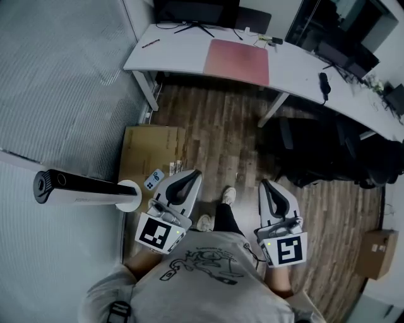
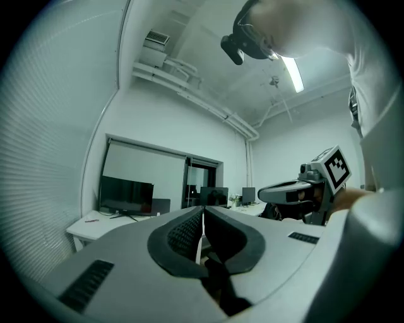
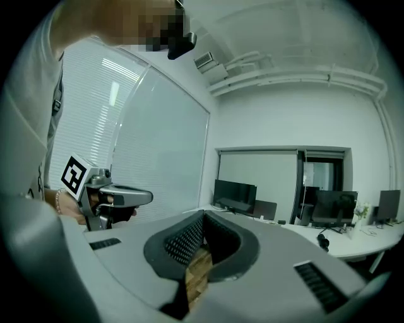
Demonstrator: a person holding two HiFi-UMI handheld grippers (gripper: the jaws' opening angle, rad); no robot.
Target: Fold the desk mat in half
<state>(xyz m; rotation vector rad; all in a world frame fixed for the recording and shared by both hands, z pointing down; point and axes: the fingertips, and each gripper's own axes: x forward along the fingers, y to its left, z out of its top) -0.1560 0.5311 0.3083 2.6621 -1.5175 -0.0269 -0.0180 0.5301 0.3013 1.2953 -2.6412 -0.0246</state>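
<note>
The pink desk mat (image 1: 237, 61) lies flat on the white desk (image 1: 177, 53) at the far side of the room, well away from both grippers. I stand on the wooden floor and hold both grippers near my chest, pointing toward the desk. My left gripper (image 1: 192, 175) is shut with nothing in it; in the left gripper view its jaw tips (image 2: 202, 213) meet. My right gripper (image 1: 264, 184) is shut and empty too, its tips (image 3: 203, 216) closed over bare floor. Each gripper shows in the other's view: the right gripper (image 2: 297, 192) and the left gripper (image 3: 120, 197).
A flat cardboard box (image 1: 151, 151) lies on the floor ahead to the left, next to a black and white cylinder (image 1: 82, 188). A black office chair (image 1: 328, 151) stands to the right. A monitor (image 1: 196, 11) sits behind the mat. Another box (image 1: 377, 252) is at the far right.
</note>
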